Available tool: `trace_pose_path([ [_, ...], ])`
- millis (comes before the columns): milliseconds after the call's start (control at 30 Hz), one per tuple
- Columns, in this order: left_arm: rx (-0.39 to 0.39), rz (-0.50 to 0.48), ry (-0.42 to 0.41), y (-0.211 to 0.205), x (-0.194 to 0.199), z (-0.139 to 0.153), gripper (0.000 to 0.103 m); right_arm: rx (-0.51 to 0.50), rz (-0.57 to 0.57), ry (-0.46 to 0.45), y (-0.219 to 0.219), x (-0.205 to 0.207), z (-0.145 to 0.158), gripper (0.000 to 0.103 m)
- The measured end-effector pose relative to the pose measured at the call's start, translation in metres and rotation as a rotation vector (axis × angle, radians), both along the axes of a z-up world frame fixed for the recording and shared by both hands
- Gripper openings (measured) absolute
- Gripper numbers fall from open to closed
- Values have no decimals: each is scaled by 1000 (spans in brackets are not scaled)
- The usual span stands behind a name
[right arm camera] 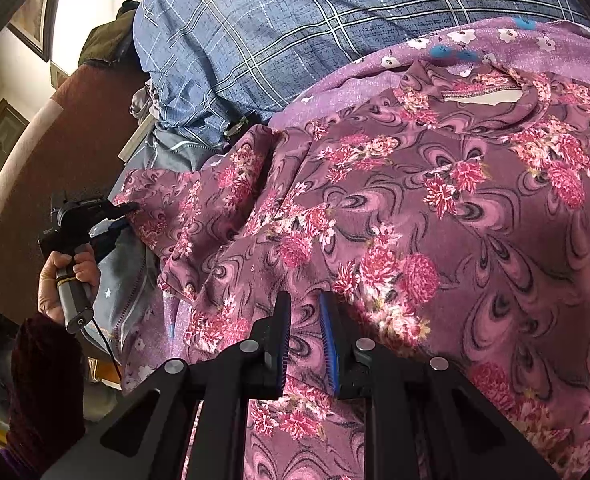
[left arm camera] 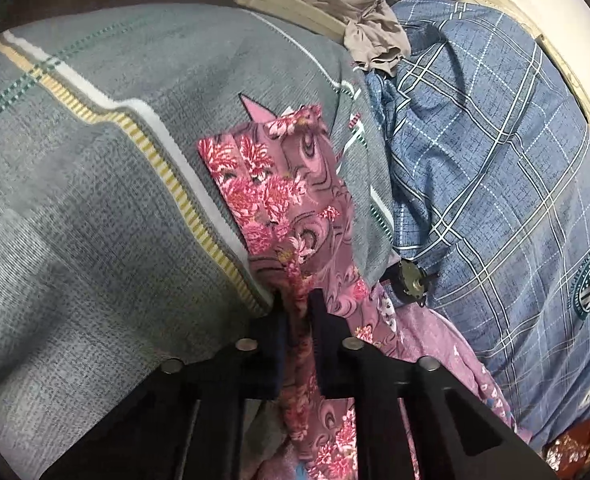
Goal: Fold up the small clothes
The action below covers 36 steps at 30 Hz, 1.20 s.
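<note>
While pinched by both hand-held grippers, floral top lies neckline-away.

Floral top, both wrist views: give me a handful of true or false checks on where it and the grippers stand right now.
1. The left gripper is shut on a fold of the floral top. True.
2. The floral top's neckline is hidden. False: it shows, lying open, in the right wrist view.
3. A blue plaid cloth lies beyond the top. True.
4. The right gripper hangs clear above the table with nothing near it. False: it is low over the top, fabric between its jaws.
5. The left gripper works the middle of the top. False: it grips a sleeve end at the side.
</note>
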<state>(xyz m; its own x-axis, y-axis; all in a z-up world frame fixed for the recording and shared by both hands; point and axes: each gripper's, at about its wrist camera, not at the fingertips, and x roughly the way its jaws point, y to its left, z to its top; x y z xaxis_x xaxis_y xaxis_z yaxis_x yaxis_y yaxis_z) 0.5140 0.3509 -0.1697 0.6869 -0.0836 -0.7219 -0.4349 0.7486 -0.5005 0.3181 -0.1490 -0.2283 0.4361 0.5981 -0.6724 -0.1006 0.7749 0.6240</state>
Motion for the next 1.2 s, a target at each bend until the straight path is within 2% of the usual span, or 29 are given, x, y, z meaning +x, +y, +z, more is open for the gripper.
trace_pose_path([
  [167, 44, -9, -9, -10, -4, 10, 2, -5, -5, -6, -2, -1, 3, 17],
  [367, 114, -142, -101, -70, -26, 55, 2, 17, -68, -24, -26, 0, 11, 17],
  [500, 168, -282, -166, -135, -45, 93, 2, 47, -135, -35, -54, 0, 18, 17],
  [700, 247, -497, -225, -248, -77, 136, 2, 70, -231, -58, -103, -7, 28, 17],
  [800, 263, -606, -225, -301, -93, 144, 2, 80, -291, -69, -134, -13, 32, 17],
  [933, 279, -780, -194, -383, -109, 138, 3, 99, -368, -82, -173, -21, 35, 17],
  [1000, 301, -901, -146, -426, -120, 124, 8, 107, -415, -84, -194, -25, 36, 18],
  [1033, 317, -955, -113, -446, -125, 115, 14, 112, -445, -82, -205, -27, 35, 18],
  [1067, 341, -992, -85, -460, -126, 108, 31, 114, -469, -81, -212, -29, 35, 19],
  [1133, 427, -1021, -47, -473, -132, 95, 48, 118, -512, -81, -226, -33, 35, 23],
  [1167, 450, -1019, -49, -472, -136, 94, 48, 121, -521, -82, -230, -34, 35, 26],
  [1200, 441, -1014, -53, -465, -138, 95, 48, 127, -518, -83, -231, -34, 35, 27],
])
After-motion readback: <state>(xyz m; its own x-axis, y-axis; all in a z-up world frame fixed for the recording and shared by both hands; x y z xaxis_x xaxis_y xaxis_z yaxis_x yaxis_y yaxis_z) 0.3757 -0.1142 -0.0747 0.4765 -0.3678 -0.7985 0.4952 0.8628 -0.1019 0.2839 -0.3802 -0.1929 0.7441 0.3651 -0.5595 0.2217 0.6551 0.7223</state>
